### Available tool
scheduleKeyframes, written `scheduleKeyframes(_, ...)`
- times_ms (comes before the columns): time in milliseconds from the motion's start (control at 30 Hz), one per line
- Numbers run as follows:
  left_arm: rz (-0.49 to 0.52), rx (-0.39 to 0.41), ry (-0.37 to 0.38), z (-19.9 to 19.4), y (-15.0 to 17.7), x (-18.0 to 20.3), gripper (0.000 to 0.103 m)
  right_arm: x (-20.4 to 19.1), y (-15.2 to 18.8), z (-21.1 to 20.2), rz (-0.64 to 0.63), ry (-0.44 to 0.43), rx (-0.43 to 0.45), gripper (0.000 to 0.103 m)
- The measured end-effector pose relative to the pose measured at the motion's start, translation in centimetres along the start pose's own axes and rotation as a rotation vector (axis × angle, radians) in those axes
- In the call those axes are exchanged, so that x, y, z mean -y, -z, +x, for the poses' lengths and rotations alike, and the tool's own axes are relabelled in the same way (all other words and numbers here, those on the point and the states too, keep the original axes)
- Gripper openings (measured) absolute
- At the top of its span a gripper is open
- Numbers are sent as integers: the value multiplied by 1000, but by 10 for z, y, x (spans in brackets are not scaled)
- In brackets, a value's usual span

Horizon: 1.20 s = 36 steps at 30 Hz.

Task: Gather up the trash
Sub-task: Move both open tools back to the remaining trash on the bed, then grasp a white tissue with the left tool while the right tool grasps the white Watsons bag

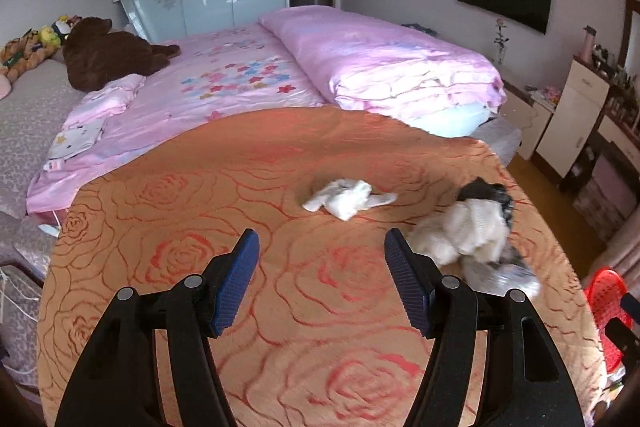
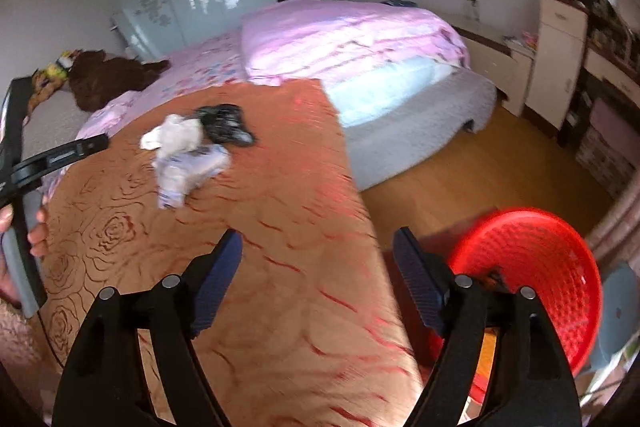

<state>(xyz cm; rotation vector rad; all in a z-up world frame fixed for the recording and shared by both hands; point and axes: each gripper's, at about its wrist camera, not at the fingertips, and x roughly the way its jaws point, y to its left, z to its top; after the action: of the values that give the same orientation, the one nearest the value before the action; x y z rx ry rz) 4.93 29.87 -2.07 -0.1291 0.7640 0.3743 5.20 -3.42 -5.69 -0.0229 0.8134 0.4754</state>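
Note:
A crumpled white tissue (image 1: 349, 198) lies on the orange rose-patterned cloth (image 1: 248, 307) ahead of my left gripper (image 1: 320, 243), which is open and empty above the cloth. To its right lies a pile of trash: white crumpled paper (image 1: 464, 231) with a black bag (image 1: 486, 191) behind it. The same pile shows in the right wrist view, white paper (image 2: 180, 139) and black bag (image 2: 224, 123). My right gripper (image 2: 318, 239) is open and empty over the cloth's right edge. A red mesh waste basket (image 2: 536, 279) stands on the floor just right of it.
A bed with pink bedding (image 1: 360, 59) lies behind the cloth, with a brown plush bear (image 1: 108, 55) at the left. Cabinets (image 2: 560, 67) line the right wall beside wooden floor (image 2: 460, 179). The left gripper's body (image 2: 24, 163) shows at the left edge.

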Motion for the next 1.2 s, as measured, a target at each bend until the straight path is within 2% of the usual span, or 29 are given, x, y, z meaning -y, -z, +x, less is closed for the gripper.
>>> scheduleKeyframes(300, 65, -30, 45, 48, -20, 10, 63, -34, -14, 35, -49, -52, -21, 76)
scheduleKeyframes(567, 88, -62, 80, 82, -25, 13, 62, -33, -20, 49, -18, -70, -44, 76)
scheduleKeyframes(667, 102, -64, 94, 85, -23, 15, 47, -31, -22, 51, -3, -72, -45, 76)
scheduleKeyframes(733, 109, -75, 96, 88, -22, 15, 33, -32, -23, 51, 2, -73, -43, 76)
scheduleKeyframes(933, 90, -73, 122, 92, -19, 9, 25, -35, -22, 49, 4, -57, -37, 76)
scheduleKeyframes(1200, 81, -73, 129, 79, -12, 7, 24, -48, -18, 55, -14, -65, -64, 76)
